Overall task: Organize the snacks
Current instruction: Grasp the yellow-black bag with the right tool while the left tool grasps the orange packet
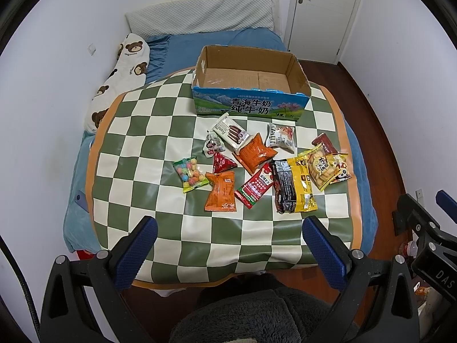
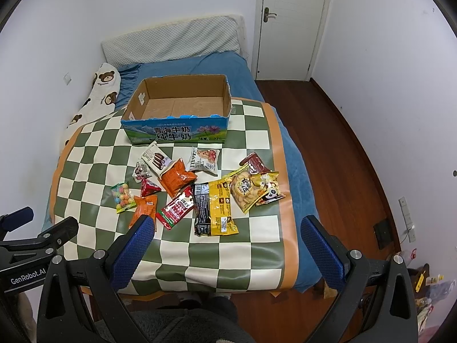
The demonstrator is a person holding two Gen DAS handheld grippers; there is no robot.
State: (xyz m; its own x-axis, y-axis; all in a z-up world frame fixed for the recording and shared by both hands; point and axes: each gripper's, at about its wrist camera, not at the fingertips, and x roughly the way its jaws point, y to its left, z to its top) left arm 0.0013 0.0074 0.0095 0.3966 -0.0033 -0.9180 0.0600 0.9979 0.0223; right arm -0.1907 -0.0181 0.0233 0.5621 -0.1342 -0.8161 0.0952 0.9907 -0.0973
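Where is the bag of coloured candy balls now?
The candy bag lies on the checkered mat, leftmost of the snacks in both views, just left of an orange packet and well in front of the box.

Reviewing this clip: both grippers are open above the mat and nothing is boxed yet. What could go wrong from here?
1. The black packet and yellow packet overlap, so a grasp may drag both.
2. The biscuit bag and panda packet sit near the mat's right edge and might slide off.
3. The cardboard box has a torn front rim that a packet could catch on.
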